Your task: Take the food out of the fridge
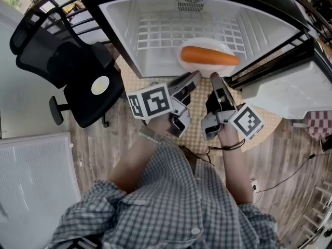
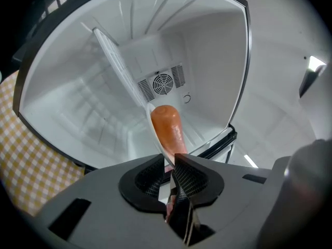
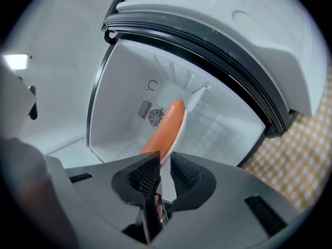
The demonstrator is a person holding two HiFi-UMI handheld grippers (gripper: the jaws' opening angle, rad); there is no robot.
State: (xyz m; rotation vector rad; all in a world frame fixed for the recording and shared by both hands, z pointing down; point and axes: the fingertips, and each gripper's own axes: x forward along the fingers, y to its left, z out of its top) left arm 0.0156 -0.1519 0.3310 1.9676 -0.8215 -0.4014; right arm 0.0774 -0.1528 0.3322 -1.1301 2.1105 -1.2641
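Observation:
A long orange piece of food, like a carrot (image 1: 210,56) (image 2: 167,126) (image 3: 165,126), lies on a white plate (image 1: 185,66) at the mouth of the open white fridge (image 1: 155,45). In the head view both grippers reach the plate's near rim side by side. My left gripper (image 1: 196,77) (image 2: 173,162) is shut on the plate's rim (image 2: 155,136), which runs edge-on between its pads. My right gripper (image 1: 214,78) (image 3: 165,162) also has the rim (image 3: 180,131) between its pads and is shut on it.
A wire shelf (image 1: 166,32) and a fan vent (image 2: 162,83) show inside the fridge. Its open door (image 1: 290,87) stands at the right. A black office chair (image 1: 67,61) is at the left, beside a yellow checked mat (image 1: 199,131) on the wooden floor.

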